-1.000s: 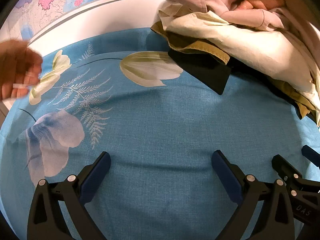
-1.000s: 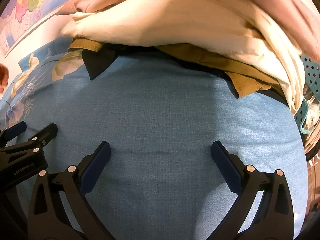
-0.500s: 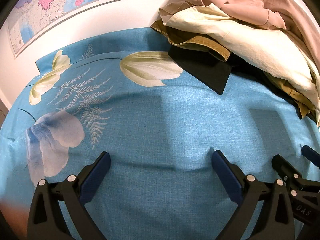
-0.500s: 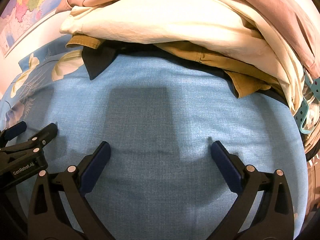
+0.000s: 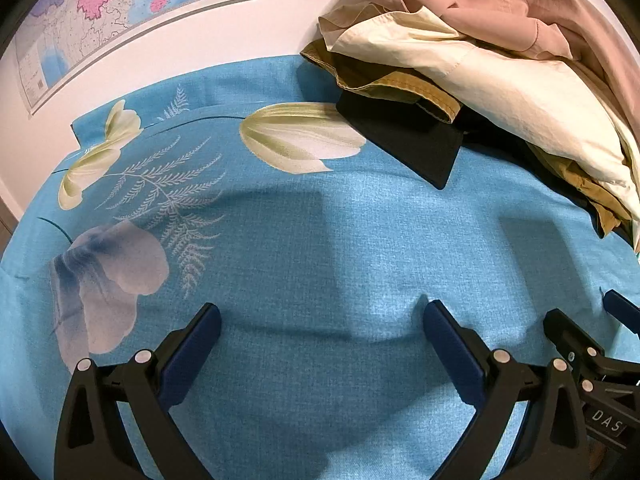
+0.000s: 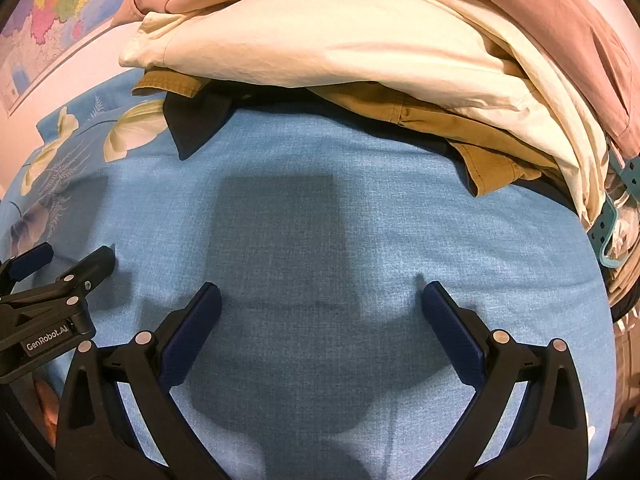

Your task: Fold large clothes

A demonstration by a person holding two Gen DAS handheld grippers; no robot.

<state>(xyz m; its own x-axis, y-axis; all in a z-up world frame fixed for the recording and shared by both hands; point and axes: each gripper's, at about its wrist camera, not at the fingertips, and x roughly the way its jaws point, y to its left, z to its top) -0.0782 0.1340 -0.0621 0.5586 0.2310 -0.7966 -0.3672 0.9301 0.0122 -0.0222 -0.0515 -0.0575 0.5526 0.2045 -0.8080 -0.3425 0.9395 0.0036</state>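
A heap of clothes lies at the far right of the blue floral sheet [image 5: 304, 240]: a pink garment [image 5: 500, 4] on top, a cream one [image 5: 520, 96] under it, a mustard one [image 5: 408, 84] and a black one [image 5: 416, 140] lowest. The right wrist view shows the same heap: pink [image 6: 540, 8], cream [image 6: 340, 40], mustard [image 6: 460, 124], black [image 6: 196, 124]. My left gripper [image 5: 320, 320] is open and empty over bare sheet, short of the heap. My right gripper [image 6: 320, 300] is open and empty, just before the heap. Each gripper shows at the edge of the other's view.
A wall map [image 5: 132, 4] hangs on the white wall behind the bed. A teal perforated basket [image 6: 608, 224] sits at the right edge under the clothes. The sheet [image 6: 320, 220] lies flat between the grippers and the heap.
A bare hand seen at the left and another on top of the heap one second ago have left the view. Both grippers have stayed where they were.
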